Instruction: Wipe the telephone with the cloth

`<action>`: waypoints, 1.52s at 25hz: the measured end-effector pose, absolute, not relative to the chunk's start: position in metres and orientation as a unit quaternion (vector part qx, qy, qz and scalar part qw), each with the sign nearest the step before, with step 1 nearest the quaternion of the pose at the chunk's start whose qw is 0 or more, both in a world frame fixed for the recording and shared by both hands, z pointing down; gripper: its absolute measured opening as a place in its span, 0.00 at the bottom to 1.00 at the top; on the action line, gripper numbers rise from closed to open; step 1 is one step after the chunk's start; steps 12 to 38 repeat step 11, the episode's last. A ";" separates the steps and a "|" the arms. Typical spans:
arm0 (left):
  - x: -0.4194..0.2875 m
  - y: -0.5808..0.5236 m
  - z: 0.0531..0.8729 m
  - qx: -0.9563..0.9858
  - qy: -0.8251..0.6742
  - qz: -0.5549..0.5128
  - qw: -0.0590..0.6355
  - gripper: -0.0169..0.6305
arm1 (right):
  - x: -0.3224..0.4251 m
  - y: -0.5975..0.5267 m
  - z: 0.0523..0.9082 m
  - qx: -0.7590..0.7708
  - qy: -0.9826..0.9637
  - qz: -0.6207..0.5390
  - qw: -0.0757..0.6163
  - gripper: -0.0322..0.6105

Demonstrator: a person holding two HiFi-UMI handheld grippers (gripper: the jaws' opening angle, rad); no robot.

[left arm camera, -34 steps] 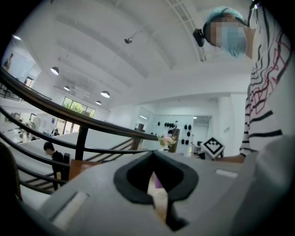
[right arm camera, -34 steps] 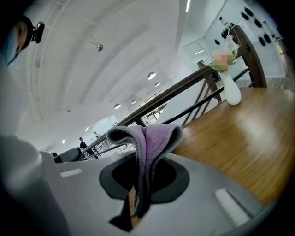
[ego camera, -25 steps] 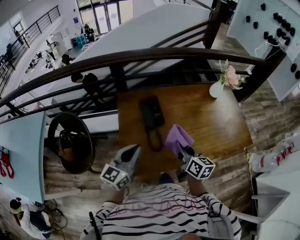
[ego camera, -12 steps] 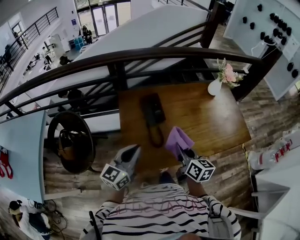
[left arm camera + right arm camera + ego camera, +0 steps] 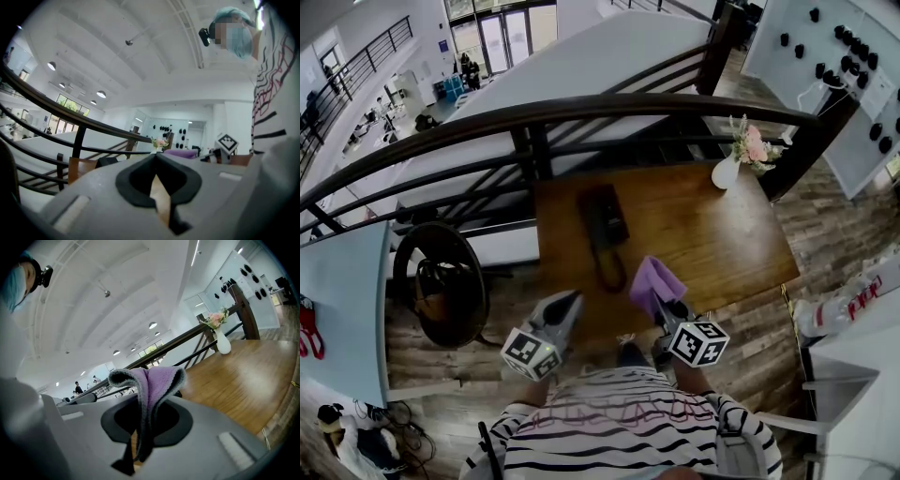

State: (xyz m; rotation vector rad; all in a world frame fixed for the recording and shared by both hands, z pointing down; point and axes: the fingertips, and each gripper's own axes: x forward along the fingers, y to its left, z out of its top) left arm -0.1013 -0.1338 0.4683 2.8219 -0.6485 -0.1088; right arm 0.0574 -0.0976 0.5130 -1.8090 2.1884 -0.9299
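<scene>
A black telephone (image 5: 604, 221) lies on the wooden table (image 5: 712, 234) near its left side, with its cord looped toward me. My right gripper (image 5: 659, 300) is at the table's near edge, just right of the cord loop. It is shut on a purple cloth (image 5: 653, 279), which stands up folded out of the jaws (image 5: 154, 378). My left gripper (image 5: 573, 297) hovers at the near edge left of the cord. Its jaws are shut on nothing (image 5: 155, 156). The cloth (image 5: 178, 153) shows past the left gripper's tips.
A white vase with pink flowers (image 5: 729, 169) stands at the table's far right corner. A dark curved railing (image 5: 534, 117) runs behind the table. A round black stand (image 5: 441, 281) sits on the floor to the left. A white counter (image 5: 853, 375) is at the right.
The head view has shifted slightly. Both grippers and the cloth stay about where they were.
</scene>
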 end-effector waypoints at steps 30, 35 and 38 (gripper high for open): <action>-0.099 -0.134 0.470 0.968 -0.219 -0.034 0.120 0.03 | 0.056 -0.101 0.515 -0.599 0.735 -0.310 0.076 0.11; -0.099 -0.134 0.470 0.968 -0.219 -0.034 0.120 0.03 | 0.056 -0.101 0.515 -0.599 0.735 -0.310 0.076 0.11; -0.099 -0.134 0.470 0.968 -0.219 -0.034 0.120 0.03 | 0.056 -0.101 0.515 -0.599 0.735 -0.310 0.076 0.11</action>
